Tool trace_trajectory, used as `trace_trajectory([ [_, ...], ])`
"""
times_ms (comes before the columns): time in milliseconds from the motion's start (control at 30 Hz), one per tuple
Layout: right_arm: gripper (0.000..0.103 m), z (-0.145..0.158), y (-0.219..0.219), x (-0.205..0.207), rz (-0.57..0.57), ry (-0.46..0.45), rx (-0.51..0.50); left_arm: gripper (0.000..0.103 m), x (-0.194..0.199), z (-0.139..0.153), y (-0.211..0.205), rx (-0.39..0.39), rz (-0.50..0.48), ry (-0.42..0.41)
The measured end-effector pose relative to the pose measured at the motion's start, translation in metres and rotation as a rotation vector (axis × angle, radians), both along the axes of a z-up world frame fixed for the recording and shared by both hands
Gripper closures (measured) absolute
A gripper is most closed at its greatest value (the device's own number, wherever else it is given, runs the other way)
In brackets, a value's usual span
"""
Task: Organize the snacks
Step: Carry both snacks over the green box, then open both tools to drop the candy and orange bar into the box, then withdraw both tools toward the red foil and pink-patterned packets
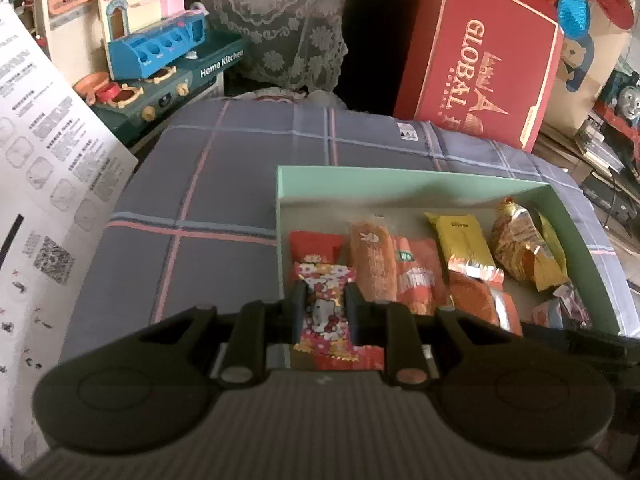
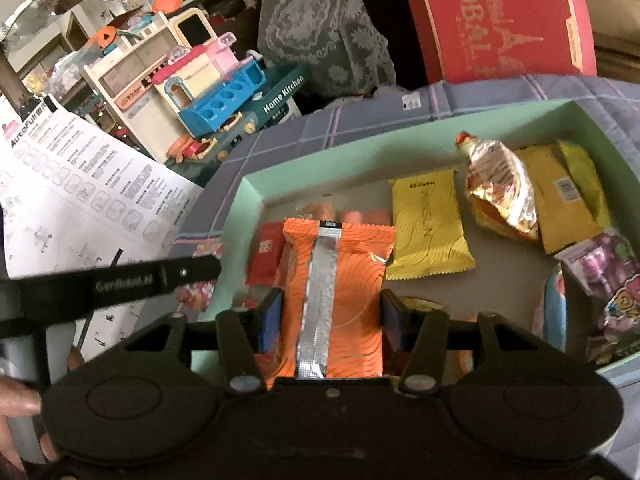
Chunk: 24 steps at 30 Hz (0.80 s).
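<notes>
The small pink-and-white cartoon-cat candy wrapper [image 1: 323, 312] sits pinched in the left claw [image 1: 322, 307], its long axis running straight out along the fingers, front twist end poking past the fingertips toward the far wall of the shallow mint-green cardboard box [image 1: 404, 181]. It hangs over the box's near-left corner, above a flat red packet [image 1: 316, 245] lying on the box floor. The glossy orange foil snack packet with the silver back seam [image 2: 334, 300] is pressed between the pads of the right claw [image 2: 332, 312], seam up, long axis likewise pointing away from the hand into the box; it hovers over the left-middle of the box, just right of the same red packet.

So both loads are already over the box, and the coming move looks like a straight lowering and release rather than any travel. The left claw is nearer the left wall, the right claw nearer the open grey floor in the middle; the two are close beside each other, so I would judge crowding the main risk.

Further right in the box lie a yellow wavy-patterned packet [image 2: 428, 226], a crinkled gold foil bag [image 2: 502, 188] and purple-printed sweets [image 2: 604, 276]. The box rests on a grey plaid-cloth counter [image 1: 224, 184], with a red gift box [image 1: 484, 60] behind and a toy kitchen set [image 1: 160, 52] to the left
</notes>
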State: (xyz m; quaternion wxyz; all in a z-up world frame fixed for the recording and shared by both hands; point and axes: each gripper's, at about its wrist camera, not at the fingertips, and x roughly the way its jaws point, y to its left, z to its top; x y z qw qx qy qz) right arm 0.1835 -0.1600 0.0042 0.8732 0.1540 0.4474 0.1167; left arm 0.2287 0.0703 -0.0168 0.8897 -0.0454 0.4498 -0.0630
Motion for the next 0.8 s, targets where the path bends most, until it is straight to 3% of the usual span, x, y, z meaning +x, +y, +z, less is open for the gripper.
trace_trajectory([
  [133, 0.047, -0.005, 0.002, 0.006, -0.002, 0.006, 0.014, 0.081, 0.01, -0.008, -0.005, 0.008, -0.003, 0.012],
  [167, 0.041, -0.005, 0.002, 0.006, -0.002, 0.008, 0.02, 0.072, 0.011, -0.009, -0.006, 0.02, 0.001, 0.013],
  [200, 0.033, -0.005, 0.001, 0.006, -0.004, 0.011, 0.029, 0.046, 0.01, -0.01, -0.006, 0.031, 0.008, 0.016],
  [233, 0.017, -0.005, -0.001, 0.005, -0.014, 0.008, 0.032, 0.033, 0.009, -0.01, -0.006, 0.043, 0.023, 0.013],
  [267, 0.012, -0.003, -0.002, 0.003, -0.026, -0.003, 0.029, 0.019, 0.006, -0.009, -0.005, 0.058, 0.041, -0.006],
  [433, 0.004, 0.008, -0.014, -0.007, -0.052, -0.041, 0.01, 0.013, -0.003, -0.007, 0.001, 0.067, 0.074, -0.011],
  [567, 0.0, 0.017, -0.023, -0.018, -0.071, -0.066, -0.003, 0.002, -0.017, -0.004, 0.004, 0.063, 0.094, -0.016],
  [800, 0.0, 0.023, -0.037, -0.042, -0.103, -0.061, -0.018, 0.0, -0.048, -0.001, 0.001, 0.037, 0.09, 0.006],
])
